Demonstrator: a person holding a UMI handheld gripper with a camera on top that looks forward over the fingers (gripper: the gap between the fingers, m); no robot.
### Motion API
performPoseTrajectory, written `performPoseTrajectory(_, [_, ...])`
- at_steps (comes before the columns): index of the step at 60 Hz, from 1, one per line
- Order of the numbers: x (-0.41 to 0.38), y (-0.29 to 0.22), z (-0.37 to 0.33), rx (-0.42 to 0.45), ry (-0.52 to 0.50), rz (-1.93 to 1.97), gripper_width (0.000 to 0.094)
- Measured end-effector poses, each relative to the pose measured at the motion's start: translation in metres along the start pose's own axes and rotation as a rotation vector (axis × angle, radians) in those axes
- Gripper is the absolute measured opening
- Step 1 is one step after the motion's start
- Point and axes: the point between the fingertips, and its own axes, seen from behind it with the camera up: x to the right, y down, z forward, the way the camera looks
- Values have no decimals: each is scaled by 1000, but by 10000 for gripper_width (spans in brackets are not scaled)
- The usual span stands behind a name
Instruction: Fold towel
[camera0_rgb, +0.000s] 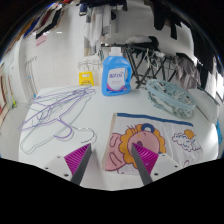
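Note:
A small towel (150, 140) with a cartoon print in pink, yellow and blue lies flat on the white table (70, 70), just ahead of my fingers and to their right. My gripper (112, 160) is open and holds nothing. Its left finger (78, 158) is over bare table. Its right finger (143, 157) is over the towel's near part. The towel's near left corner lies between the fingers.
A blue detergent bottle (115, 75) stands beyond the towel. A heap of wire hangers (55, 112) lies to the left. A pale blue hanger thing (170, 97) lies to the right. Dark chair or rack legs (150, 60) stand at the back.

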Motion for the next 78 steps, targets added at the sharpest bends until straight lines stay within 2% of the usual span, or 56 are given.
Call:
performPoseTrajectory(5, [0, 0, 0, 16, 7, -7, 811])
performPoseTrajectory(8, [-3, 0, 0, 20, 2, -16, 710])
performPoseTrajectory(9, [-3, 0, 1, 19, 5, -22, 647])
performPoseTrajectory(10, [-3, 0, 0, 18, 5, -30, 540])
performPoseTrajectory(13, [3, -3, 3, 20, 34, -67, 133])
performPoseTrajectory(17, [4, -3, 4, 3, 35, -75, 77])
performPoseTrajectory(24, [5, -6, -4, -61, -17, 3, 41])
performPoseTrajectory(33, [42, -64, -50, 35, -49, 70, 42])
performPoseTrajectory(41, [111, -95, -85, 87, -8, 142, 41])
performPoseTrajectory(48, [177, -93, -92, 90, 71, 156, 41])
performPoseTrajectory(55, [237, -65, -82, 55, 159, 155, 40])
performPoseTrajectory(63, [264, -24, -51, 4, 177, 110, 52])
performPoseTrajectory(65, [267, -14, -47, -21, 170, 95, 180])
performPoseTrajectory(66, [268, -8, -44, -39, 167, 89, 304])
performPoseTrajectory(68, [273, 2, -46, -75, 170, 83, 654])
performPoseTrajectory(70, [278, 0, -53, -80, 175, 75, 840])
performPoseTrajectory(72, [284, -3, -66, -64, 182, 60, 774])
performPoseTrajectory(76, [287, -20, -107, -32, 168, 40, 870])
performPoseTrajectory(78, [288, -27, -128, -31, 157, 31, 845])
